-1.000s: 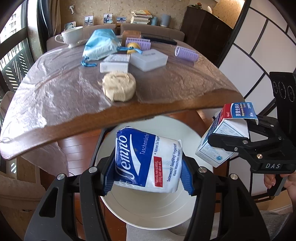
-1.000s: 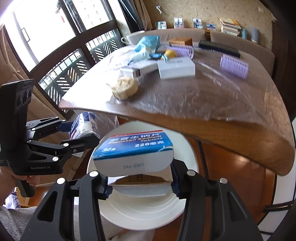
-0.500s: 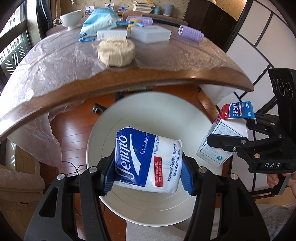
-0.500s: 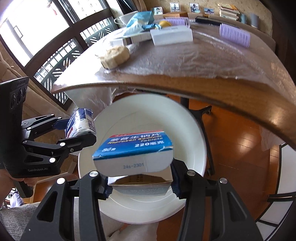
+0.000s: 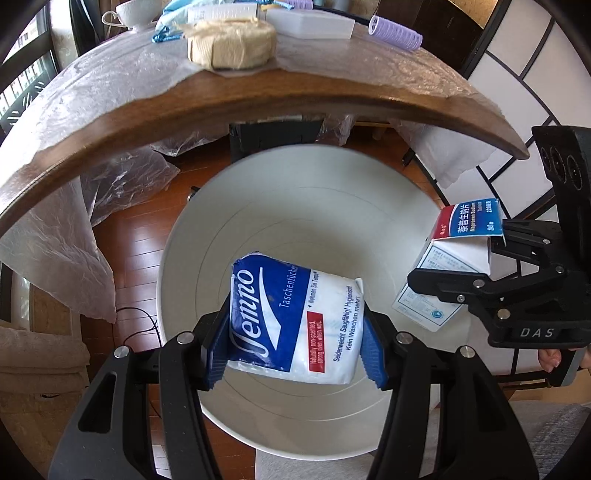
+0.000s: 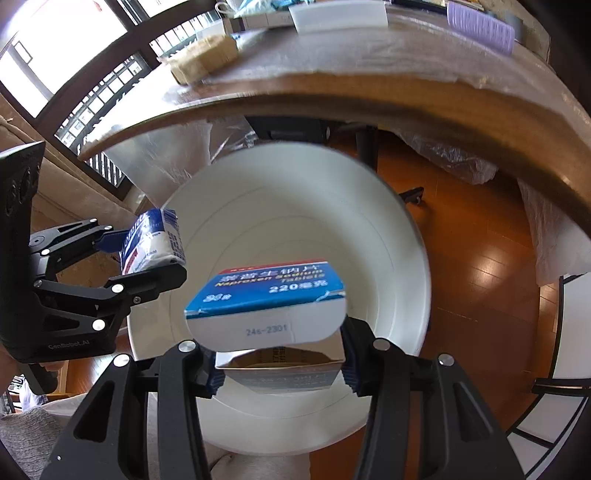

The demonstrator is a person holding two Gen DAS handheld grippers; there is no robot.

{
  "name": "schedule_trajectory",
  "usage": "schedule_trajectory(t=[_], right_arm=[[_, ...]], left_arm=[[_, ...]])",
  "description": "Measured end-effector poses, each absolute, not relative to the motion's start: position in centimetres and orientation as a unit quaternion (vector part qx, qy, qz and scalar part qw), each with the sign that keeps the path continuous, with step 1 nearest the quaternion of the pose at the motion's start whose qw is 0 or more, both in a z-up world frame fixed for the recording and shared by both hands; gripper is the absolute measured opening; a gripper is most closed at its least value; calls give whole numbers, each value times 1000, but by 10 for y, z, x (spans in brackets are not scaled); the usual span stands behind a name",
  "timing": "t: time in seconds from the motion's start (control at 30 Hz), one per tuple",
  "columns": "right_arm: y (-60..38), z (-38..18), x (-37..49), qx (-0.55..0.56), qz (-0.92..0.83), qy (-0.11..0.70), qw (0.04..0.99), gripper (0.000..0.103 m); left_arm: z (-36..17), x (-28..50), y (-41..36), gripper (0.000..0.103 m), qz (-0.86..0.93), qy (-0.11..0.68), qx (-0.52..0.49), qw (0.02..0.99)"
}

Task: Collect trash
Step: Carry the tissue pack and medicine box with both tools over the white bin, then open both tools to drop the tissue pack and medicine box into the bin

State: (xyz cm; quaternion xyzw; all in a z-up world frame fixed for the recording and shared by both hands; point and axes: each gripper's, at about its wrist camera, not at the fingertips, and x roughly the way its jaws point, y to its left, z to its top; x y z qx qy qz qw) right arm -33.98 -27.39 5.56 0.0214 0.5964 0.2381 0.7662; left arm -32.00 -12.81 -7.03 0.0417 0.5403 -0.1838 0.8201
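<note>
Left wrist view: the curved wooden edge of the tabletop [image 5: 258, 107] arches across the upper part, covered by crinkled clear plastic sheeting [image 5: 92, 92] that hangs past the edge toward the wooden floor [image 5: 129, 240]. On the tabletop are seen a round beige wrapped block [image 5: 231, 44], a white box [image 5: 310, 24], a purple hair roller [image 5: 395, 31], a blue bag [image 5: 173, 18] and a white cup [image 5: 129, 13], all well back from the edge. Below the edge a dark table leg [image 5: 273, 136] stands behind the white bin [image 5: 369, 424].

Open room is left between the tabletop edge and the bin's rim; nothing is seen lying across the bin's mouth except the two held things. The bin's inside appears bare and white.

The left gripper [image 5: 295, 343] is closed partway, its blue pads pressed on both sides of a blue-and-white tissue pack [image 5: 295, 317], which is held over the bin's opening. The right gripper [image 6: 280, 365] is closed narrowly on a white tablet box [image 6: 269, 306] with a blue and red top, its end flap standing open; this box too is held above the bin, toward its right side in the left wrist view.

In the right wrist view the tissue pack is seen at the bin's left rim, well apart from the tablet box. A fingertip [image 5: 550, 360] is seen under the right gripper's handle.
</note>
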Motion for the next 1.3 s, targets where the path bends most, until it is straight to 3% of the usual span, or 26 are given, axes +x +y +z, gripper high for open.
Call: schedule_trajectory(t=[1.3], right_arm=[[-246,20,-337,-47,235,630,739,48]], left_arm=[[-117,-293,-139,59,-171,587,75,788]])
